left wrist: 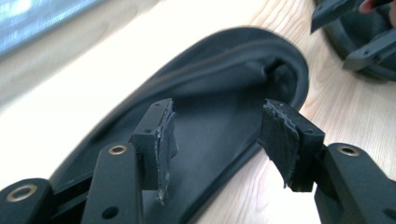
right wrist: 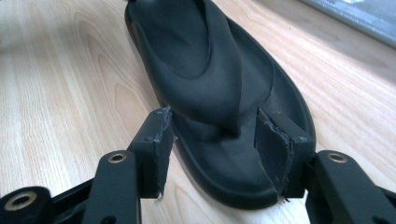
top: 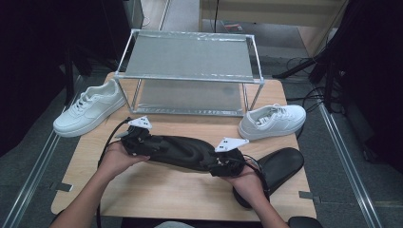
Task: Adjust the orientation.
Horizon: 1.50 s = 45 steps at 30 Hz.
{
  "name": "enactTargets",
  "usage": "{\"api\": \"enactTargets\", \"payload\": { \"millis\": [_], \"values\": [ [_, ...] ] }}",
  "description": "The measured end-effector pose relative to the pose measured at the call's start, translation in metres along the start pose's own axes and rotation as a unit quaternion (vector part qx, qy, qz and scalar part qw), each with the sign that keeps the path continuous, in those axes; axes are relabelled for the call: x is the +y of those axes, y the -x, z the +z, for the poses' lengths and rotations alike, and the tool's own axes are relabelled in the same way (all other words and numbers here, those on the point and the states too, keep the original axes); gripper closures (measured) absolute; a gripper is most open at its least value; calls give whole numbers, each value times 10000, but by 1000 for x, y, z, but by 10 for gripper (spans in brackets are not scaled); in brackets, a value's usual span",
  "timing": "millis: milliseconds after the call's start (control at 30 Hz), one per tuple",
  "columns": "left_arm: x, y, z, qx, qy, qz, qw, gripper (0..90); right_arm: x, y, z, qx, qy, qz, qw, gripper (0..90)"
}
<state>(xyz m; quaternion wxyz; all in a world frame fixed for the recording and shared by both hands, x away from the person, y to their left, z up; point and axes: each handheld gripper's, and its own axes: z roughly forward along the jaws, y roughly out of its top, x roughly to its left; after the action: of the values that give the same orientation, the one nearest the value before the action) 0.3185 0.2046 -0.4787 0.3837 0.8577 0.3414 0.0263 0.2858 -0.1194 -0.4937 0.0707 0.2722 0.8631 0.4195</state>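
A black flip-flop slipper lies across the middle of the wooden table, with a gripper at each end. My left gripper is at its left end. In the left gripper view this gripper stands open, and the slipper's footbed runs between and beyond the pads without touching them. My right gripper is at the right end. In the right gripper view it is open astride the toe of the slipper, just short of the point where the strap meets the sole.
A second black slipper lies by the right hand near the table's right edge. One white sneaker rests at the far left and another at the right. A metal two-tier rack stands at the back.
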Motion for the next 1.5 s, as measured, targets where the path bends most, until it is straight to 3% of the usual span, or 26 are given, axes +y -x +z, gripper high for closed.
{"api": "enactTargets", "payload": {
  "millis": [167,267,367,467,633,867,1067,1200,1500],
  "values": [
    [-9,-3,-7,-3,266,0,9996,434,4,1,3,78,40,-34,10000,495],
    [-14,-5,-12,47,251,-117,9996,538,7,0,6,158,59,-49,9998,523],
    [-17,-9,-19,288,266,-108,9992,606,9,-2,8,274,49,-37,9996,550],
    [-17,-18,-24,249,156,-446,9986,695,12,-4,11,348,43,15,9994,572],
    [-21,-30,-27,412,255,-317,9983,891,15,-8,15,395,96,-51,9992,666],
    [-18,-48,-14,507,149,-188,9984,900,17,-15,18,460,54,-44,9989,890],
    [-23,-64,-5,585,15,-290,9979,900,17,-25,27,459,-75,-92,9989,900],
    [-27,-70,-7,634,104,-373,9972,900,17,-28,31,479,-107,-119,9987,892],
    [-30,-77,-1,702,47,-297,9971,899,17,-29,36,495,-120,-45,9987,899]
  ]
}}
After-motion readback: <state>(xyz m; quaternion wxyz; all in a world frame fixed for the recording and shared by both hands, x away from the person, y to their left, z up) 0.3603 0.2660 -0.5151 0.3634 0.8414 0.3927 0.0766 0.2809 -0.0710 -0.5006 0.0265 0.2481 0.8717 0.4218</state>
